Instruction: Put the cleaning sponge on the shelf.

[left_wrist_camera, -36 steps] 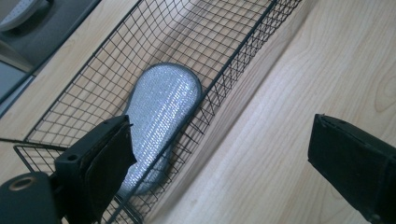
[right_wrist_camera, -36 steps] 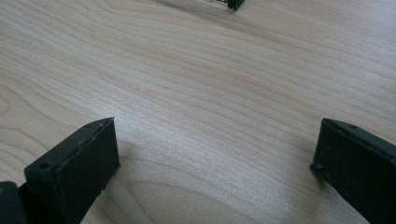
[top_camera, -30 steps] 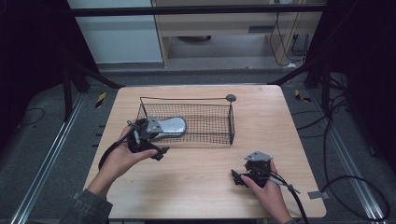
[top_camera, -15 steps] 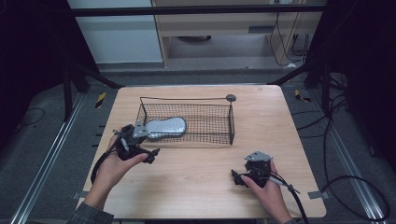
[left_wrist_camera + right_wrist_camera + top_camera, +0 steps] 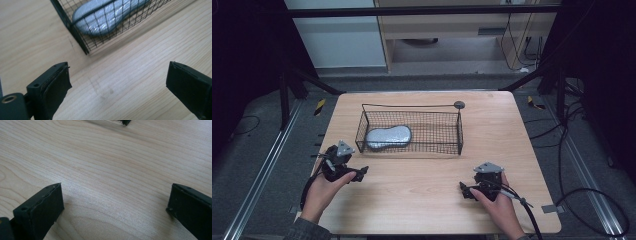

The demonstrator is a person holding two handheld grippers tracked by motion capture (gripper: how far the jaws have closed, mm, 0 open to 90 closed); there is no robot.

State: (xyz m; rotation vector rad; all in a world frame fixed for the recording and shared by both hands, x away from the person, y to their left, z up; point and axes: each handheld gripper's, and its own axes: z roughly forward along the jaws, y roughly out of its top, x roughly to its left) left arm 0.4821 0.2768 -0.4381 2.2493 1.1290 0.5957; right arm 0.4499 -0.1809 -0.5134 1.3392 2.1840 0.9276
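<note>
A black wire basket (image 5: 447, 134) stands in the middle of the wooden table. A grey, kidney-shaped padded object (image 5: 388, 136) lies flat in its left half. My left gripper (image 5: 359, 173) rests near the table's front left, apart from the basket, open and holding nothing. In the left gripper view its gripper (image 5: 118, 72) points at the basket's near corner (image 5: 80, 42), with the grey object (image 5: 107, 15) behind the mesh. My right gripper (image 5: 463, 191) sits at the front right, open. In the right gripper view its gripper (image 5: 115, 195) frames bare wood.
A small dark round disc (image 5: 459, 104) lies by the basket's far right corner. The basket's corner (image 5: 126, 122) peeks in at the top of the right gripper view. Cables trail from both grippers off the table's front. Metal frame bars and floor rails surround the table (image 5: 422, 210).
My left gripper has drawn back from the basket's left end toward the table's front left, leaving the grey object in the basket. The right gripper has stayed put.
</note>
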